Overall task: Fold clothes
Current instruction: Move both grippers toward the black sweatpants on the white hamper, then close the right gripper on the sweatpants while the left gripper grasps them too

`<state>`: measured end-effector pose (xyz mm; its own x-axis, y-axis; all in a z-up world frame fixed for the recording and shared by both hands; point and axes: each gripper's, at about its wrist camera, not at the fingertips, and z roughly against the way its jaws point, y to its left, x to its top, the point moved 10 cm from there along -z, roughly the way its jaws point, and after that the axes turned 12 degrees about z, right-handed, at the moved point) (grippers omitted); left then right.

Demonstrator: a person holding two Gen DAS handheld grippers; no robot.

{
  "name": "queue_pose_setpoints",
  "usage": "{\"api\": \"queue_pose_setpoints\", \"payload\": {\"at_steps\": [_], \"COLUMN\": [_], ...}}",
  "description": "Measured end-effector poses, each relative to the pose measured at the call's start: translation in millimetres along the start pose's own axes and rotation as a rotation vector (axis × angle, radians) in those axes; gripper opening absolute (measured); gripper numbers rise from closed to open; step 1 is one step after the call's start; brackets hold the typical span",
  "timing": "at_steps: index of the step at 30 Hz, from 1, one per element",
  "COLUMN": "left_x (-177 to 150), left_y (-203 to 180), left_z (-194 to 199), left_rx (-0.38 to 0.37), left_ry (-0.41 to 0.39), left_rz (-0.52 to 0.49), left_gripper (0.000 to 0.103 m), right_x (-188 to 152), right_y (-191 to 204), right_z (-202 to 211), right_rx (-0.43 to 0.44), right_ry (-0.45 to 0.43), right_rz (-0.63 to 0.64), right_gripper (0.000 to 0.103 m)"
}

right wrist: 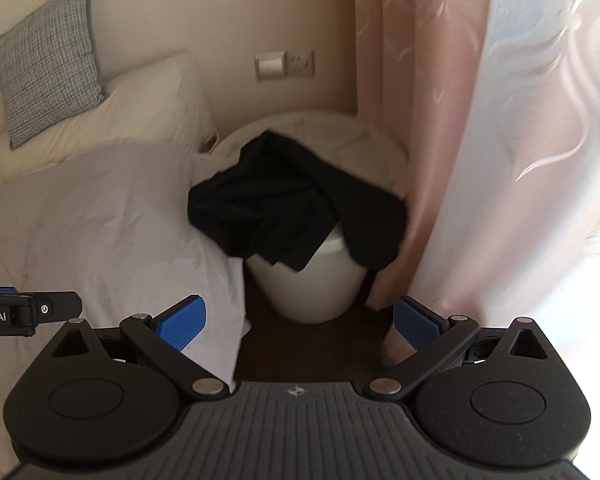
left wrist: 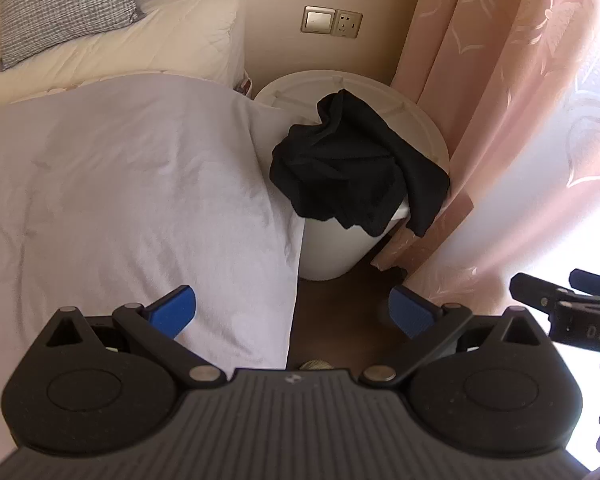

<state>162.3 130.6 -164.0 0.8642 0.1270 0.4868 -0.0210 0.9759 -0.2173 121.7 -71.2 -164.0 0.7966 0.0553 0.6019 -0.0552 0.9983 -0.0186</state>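
Grey-checked cushion (left wrist: 66,4) sits at 10 o'clock in the left wrist view, propped on a cream pillow (left wrist: 140,46), w/ the pale lilac duvet (left wrist: 132,200) filling everything from 9 to 7 o'clock. Left gripper (left wrist: 294,314) hangs low at 6 o'clock, blue pads (left wrist: 174,312) spread wide, nothing between them, over the duvet edge & a strip of dark floor. Centre frame, approx 1 o'clock from that gripper: the black garment (left wrist: 352,164), crumpled in a heap on the round white bin (left wrist: 332,248), one flap drooping over the rim on the curtain side. It's well apart from both tools. Wall switch & socket (left wrist: 331,21) sit above at 12. Pink curtain (left wrist: 488,92) runs down the 2–4 o'clock side, touching the bin. Right gripper (right wrist: 300,322), in its own view, is likewise splayed wide & empty, the garment (right wrist: 296,210) straight ahead at 12. Step in hand looks like the pickup, not yet begun. To do it well: go for two separate edges, not the bunched middle, e.g. left tool on the bed-side corner, right on the hanging flap; close fully on a single layer, lift clear of the bin, then carry to the duvet to spread flat before any fold. Watch the curtain, easy to snag w/ the right pad.
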Motion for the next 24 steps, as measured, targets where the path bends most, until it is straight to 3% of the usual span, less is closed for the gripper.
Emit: {"api": "queue_pose_setpoints", "payload": {"at_steps": [8, 11, 14, 19, 24], "left_x": [33, 44, 53, 60, 67], "left_y": [-18, -28, -33, -30, -19], "left_z": [-55, -89, -123, -183, -236], "left_rx": [-0.016, -0.037, -0.044, -0.034, -0.017], "left_ry": [-0.005, 0.027, 0.062, 0.128, 0.151], "left_rz": [-0.062, -0.074, -0.092, -0.098, -0.097], "left_gripper": [0.098, 0.093, 0.085, 0.06, 0.057], "right_x": [16, 18, 20, 31, 40], "right_y": [-9, -14, -24, -32, -22], "right_z": [-60, -88, -118, -164, -208], "right_rx": [0.031, 0.043, 0.059, 0.081, 0.11], "right_ry": [0.082, 0.117, 0.153, 0.168, 0.156], "right_rz": [0.055, 0.084, 0.097, 0.152, 0.264], "right_gripper": [0.102, 0.094, 0.089, 0.085, 0.075]}}
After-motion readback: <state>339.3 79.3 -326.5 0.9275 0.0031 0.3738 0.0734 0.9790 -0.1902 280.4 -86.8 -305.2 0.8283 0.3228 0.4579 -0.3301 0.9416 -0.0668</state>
